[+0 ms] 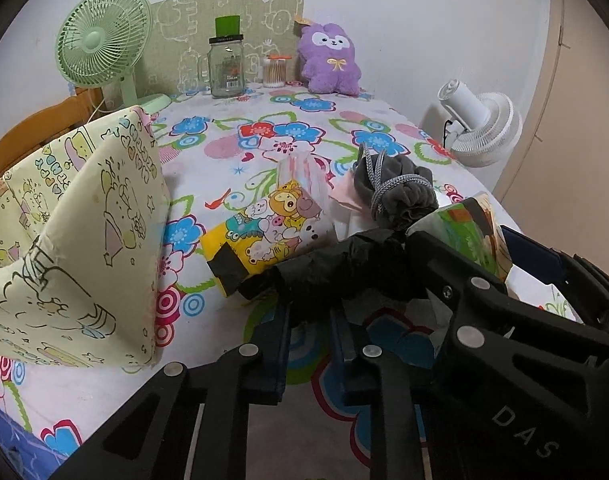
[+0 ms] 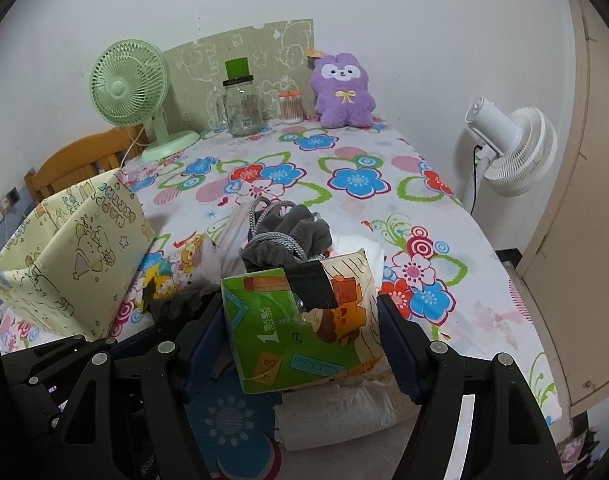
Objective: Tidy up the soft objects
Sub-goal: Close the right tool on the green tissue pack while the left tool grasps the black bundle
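Note:
My left gripper [image 1: 310, 316] is shut on a black soft roll [image 1: 336, 268] held just above the flowered tablecloth. My right gripper [image 2: 302, 328] is shut on a green and orange tissue pack [image 2: 304, 320], lifted off the table; the pack also shows in the left wrist view [image 1: 468, 232]. A yellow cartoon tissue pack [image 1: 272, 232] lies behind the roll. A grey drawstring pouch [image 1: 400, 192] lies beyond it, also in the right wrist view [image 2: 292, 236]. A pale yellow fabric storage box [image 1: 72, 232] stands open at the left, also in the right wrist view [image 2: 72, 256].
At the back stand a green fan [image 1: 104, 40], a glass jar [image 1: 226, 68], a cotton swab tub [image 1: 275, 72] and a purple plush [image 1: 331, 60]. A white fan [image 1: 480, 128] stands off the right table edge. White folded cloth [image 2: 336, 412] lies under the right gripper.

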Available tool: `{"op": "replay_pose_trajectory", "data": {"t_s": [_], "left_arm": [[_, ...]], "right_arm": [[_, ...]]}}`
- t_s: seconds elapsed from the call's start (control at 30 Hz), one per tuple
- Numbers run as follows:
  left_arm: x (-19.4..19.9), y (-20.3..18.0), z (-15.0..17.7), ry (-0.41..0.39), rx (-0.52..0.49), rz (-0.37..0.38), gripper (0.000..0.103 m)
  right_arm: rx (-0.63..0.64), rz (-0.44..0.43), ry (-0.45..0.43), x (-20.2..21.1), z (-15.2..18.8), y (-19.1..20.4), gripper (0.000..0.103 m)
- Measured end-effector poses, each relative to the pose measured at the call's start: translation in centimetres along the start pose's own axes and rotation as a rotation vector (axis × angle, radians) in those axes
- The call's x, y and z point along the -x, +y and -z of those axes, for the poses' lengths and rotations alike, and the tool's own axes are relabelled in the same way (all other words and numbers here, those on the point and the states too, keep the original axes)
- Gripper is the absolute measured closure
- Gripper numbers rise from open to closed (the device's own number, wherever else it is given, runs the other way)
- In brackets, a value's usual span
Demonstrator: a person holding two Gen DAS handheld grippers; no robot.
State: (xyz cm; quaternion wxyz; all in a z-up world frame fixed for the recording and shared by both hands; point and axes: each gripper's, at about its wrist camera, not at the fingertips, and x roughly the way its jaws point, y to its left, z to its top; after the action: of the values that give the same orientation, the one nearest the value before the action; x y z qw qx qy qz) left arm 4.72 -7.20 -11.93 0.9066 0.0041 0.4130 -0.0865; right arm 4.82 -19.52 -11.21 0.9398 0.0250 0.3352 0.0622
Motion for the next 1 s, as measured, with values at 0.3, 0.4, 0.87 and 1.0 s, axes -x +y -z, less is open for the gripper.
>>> {"op": "replay_pose_trajectory", "data": {"t_s": [0.3,0.4,0.87,1.0], "left_arm": [[1.0,-0.2,-0.3,-0.015,-0.002,0.005,0.095],[1.6,-0.2,-0.6,-0.024,-0.001,0.0,0.096],[5.0,-0.1,-2.9,-0.091,-0.01,-0.025,0.096],[5.9,0.0,-3.6,-0.109,-0.013,-0.026,0.096]], "right_arm": [[-0.003,0.0,-0.023,1.1,-0.4,0.2,0.028],[-0.003,-0.002,-0.034,1.7,-0.7,0.4,0.028],[-0.001,-0.016,-0.102,4.6,-3.2,1.2,0.028],[0.001,-0.016,-0.12,5.4,-4.1,1.4,0.028]]}}
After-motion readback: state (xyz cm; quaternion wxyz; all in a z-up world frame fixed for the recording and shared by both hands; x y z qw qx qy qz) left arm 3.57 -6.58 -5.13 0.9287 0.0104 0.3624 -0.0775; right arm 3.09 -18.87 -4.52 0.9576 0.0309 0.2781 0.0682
